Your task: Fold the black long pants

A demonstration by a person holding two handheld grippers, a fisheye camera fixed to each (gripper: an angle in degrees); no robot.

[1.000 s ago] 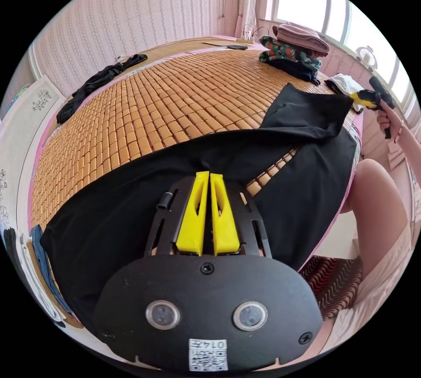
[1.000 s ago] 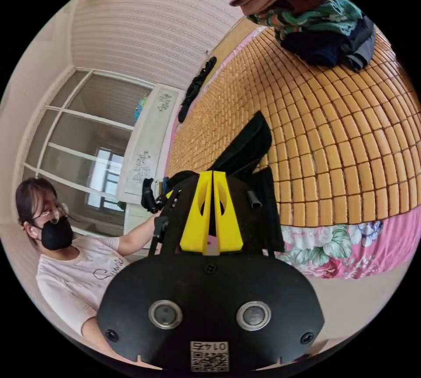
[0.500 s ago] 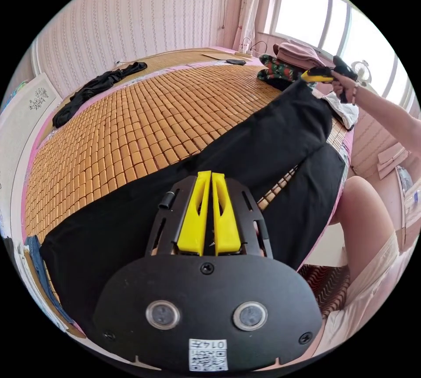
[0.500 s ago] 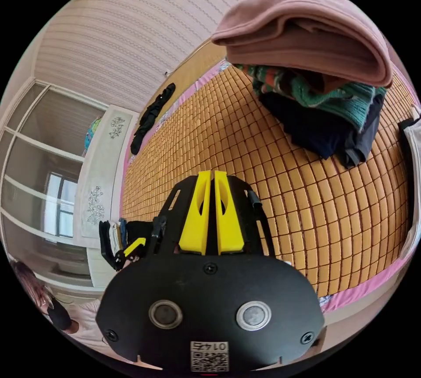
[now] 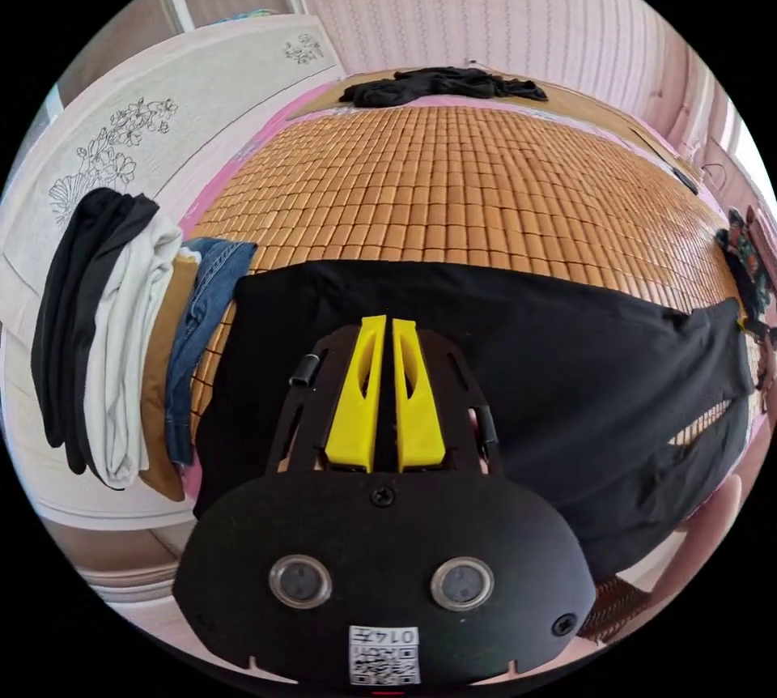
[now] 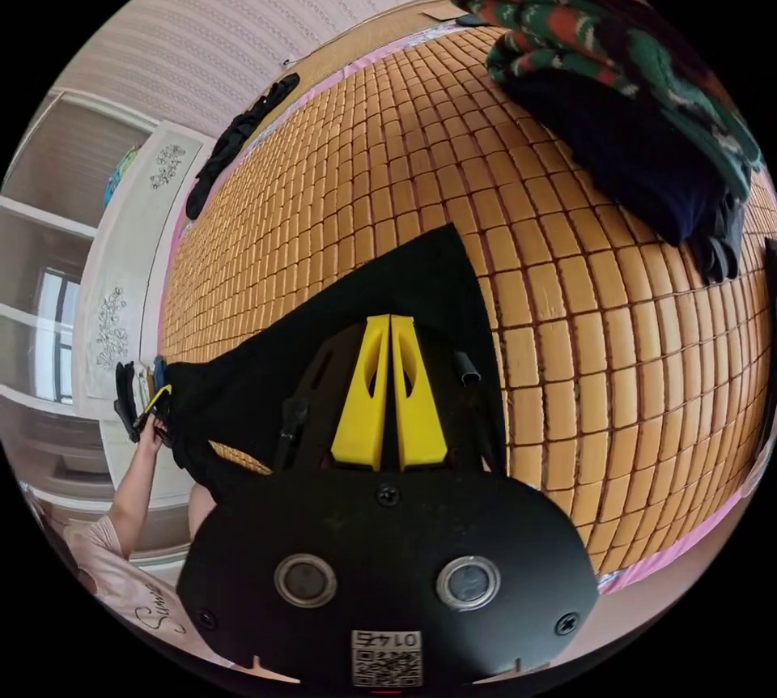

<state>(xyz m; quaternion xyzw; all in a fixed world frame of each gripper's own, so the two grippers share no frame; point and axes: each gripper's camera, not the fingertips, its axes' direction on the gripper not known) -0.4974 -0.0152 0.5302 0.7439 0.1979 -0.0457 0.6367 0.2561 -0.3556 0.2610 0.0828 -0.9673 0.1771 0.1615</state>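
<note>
The black long pants lie stretched lengthwise along the near edge of the bamboo mat, one leg laid mostly over the other. My left gripper is shut on the fabric at one end. At the other end my right gripper is shut on a corner of the pants, low over the mat. In the right gripper view the left gripper is small at the far end, held by a hand. In the left gripper view a speck of the right gripper sits at the pants' far tip.
A stack of folded clothes sits on the mat close to my right gripper. Several garments hang over the white bed board beside my left gripper. A crumpled black garment lies at the mat's far edge. The person's sleeve is at the lower left.
The right gripper carried the raised leg end across and down onto the mat beside the folded stack. The pants now lie flatter and stretched. The left gripper view has swung toward the bed board.
</note>
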